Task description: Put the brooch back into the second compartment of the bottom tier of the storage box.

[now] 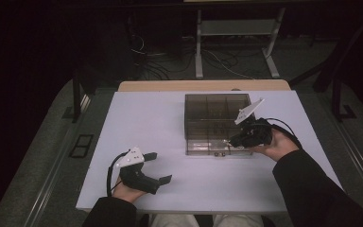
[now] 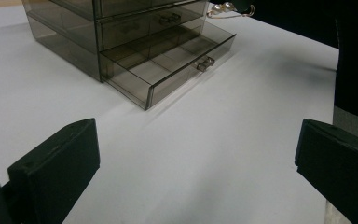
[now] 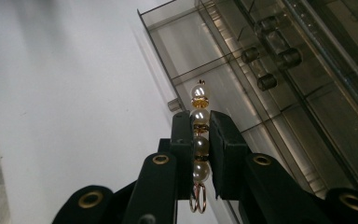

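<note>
A smoky see-through drawer box point(image 1: 217, 113) stands on the white table point(image 1: 146, 123), right of centre. Its bottom drawer point(image 1: 217, 150) point(image 2: 168, 60) point(image 3: 200, 51) is pulled out, and its compartments look bare. My right gripper point(image 1: 231, 142) point(image 3: 199, 122) hovers at the drawer's right front, shut on a string of pearls with gold rings point(image 3: 198, 91) point(image 2: 223, 7). The pearls poke out past the fingertips over the drawer. My left gripper point(image 1: 159, 166) point(image 2: 196, 163) rests near the table's front left, open, with nothing between its jaws.
The upper drawers point(image 2: 135, 25) are shut, with small handles point(image 3: 266, 81). A dark sleeve point(image 1: 312, 189) lies over the table's right front corner. Beyond the table's far wooden edge point(image 1: 203, 85) are a metal stand point(image 1: 236, 42) and cables on the floor.
</note>
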Available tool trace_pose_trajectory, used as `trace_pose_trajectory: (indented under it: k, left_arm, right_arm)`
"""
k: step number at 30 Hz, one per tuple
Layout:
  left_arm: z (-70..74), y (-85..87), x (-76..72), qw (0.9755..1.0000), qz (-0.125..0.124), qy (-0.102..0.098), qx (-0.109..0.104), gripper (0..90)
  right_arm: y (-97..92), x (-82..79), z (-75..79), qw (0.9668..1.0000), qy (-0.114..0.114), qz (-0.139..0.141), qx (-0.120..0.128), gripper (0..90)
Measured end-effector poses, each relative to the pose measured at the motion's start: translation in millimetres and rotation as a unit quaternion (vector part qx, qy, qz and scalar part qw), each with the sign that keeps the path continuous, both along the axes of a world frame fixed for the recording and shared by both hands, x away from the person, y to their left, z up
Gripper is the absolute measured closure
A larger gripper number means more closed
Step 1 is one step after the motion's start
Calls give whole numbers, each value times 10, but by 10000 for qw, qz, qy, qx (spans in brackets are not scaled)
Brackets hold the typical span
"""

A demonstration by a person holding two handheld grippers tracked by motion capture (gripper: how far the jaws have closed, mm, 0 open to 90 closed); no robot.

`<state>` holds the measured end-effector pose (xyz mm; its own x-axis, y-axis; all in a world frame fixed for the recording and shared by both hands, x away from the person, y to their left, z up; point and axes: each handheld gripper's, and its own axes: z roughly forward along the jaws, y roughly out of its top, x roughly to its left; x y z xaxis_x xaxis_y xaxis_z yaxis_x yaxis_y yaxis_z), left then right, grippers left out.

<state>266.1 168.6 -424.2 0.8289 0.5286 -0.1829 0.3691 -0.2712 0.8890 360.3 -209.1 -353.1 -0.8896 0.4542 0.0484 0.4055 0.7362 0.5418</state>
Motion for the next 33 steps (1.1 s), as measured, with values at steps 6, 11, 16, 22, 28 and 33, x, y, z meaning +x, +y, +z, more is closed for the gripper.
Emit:
trace_pose_trajectory:
  k: [6,11,16,22,28,33]
  left_arm:
    - [1,0,0,10000,-7,-4,2,0]
    - [3,2,-1,10000,-1,-1,-8,0]
    - [5,2,-2,10000,-14,-8,1,0]
    - [6,2,0,10000,-23,-19,2,0]
    - [7,3,-1,10000,-25,-19,-2,0]
    - [7,2,0,10000,-32,-27,5,0]
  right_arm:
    - [47,69,-36,10000,-64,-31,14,798]
    - [99,112,-81,10000,-76,-49,7,799]
    - [143,131,-109,10000,-93,-24,24,798]
    - [190,146,-150,9999,-116,-3,2,799]
    - [220,188,-195,9999,-114,-30,27,798]
    - [249,222,-240,10000,-86,-33,18,798]
